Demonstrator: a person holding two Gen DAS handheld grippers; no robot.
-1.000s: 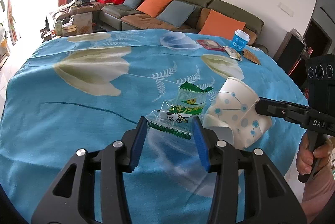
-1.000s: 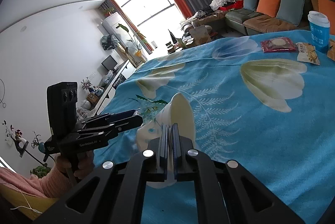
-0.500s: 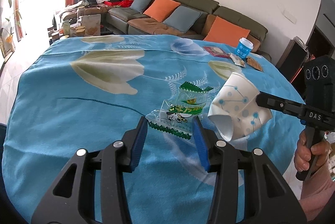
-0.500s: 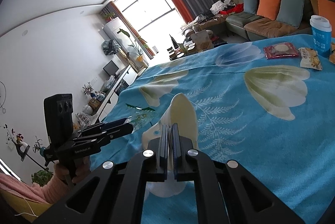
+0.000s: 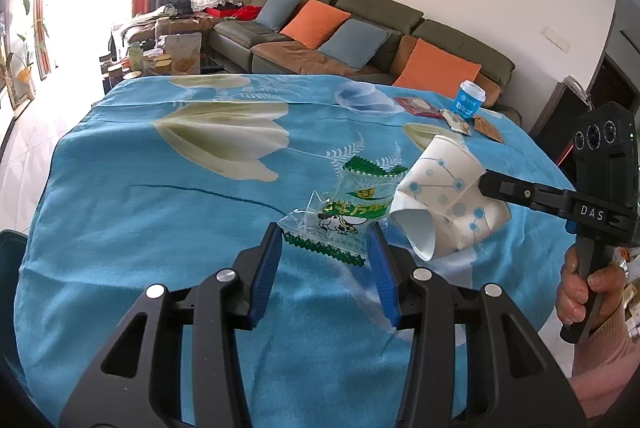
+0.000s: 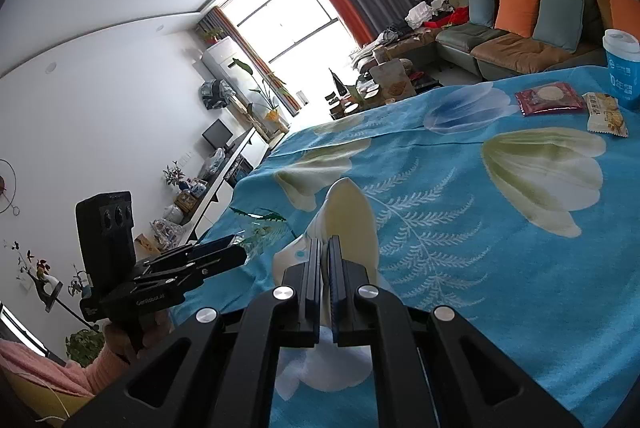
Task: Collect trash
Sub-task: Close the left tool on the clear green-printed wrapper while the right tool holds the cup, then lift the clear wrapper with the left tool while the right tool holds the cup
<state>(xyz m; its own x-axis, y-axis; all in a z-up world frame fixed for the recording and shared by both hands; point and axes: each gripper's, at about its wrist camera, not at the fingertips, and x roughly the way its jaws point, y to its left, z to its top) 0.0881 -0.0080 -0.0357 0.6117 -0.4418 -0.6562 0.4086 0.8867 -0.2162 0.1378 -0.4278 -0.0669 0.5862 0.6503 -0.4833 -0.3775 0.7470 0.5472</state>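
Our right gripper, clamped on the crumpled paper cup, has lifted it toward frame centre-right; our left gripper stays spread around the green wrapper, the next pickup.

The crushed white paper cup with blue dots hides mostly behind the black fingers in the right wrist view. The blue lidded cup is cut by the frame edge (its print unreadable). A dark bin-like shape is cropped.
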